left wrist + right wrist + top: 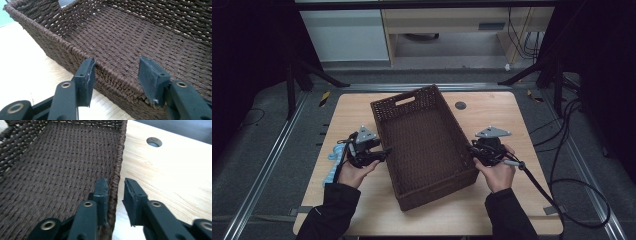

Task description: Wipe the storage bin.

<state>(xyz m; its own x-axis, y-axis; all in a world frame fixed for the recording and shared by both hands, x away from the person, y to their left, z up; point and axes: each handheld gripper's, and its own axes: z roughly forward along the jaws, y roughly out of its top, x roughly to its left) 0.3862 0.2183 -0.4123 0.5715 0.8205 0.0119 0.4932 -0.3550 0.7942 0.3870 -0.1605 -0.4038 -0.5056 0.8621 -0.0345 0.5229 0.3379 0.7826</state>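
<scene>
We hold the brown woven basket (424, 145) on the wooden table (512, 200) between our two grippers. The right gripper (116, 186) straddles one long wall: one finger (101, 195) lies against its inner face, the other stands just off outside, so the grasp is loose. The left gripper (116, 72) stands released, fingers spread along the opposite rim. A blue object (332, 167) lies behind our left hand (354, 172).
</scene>
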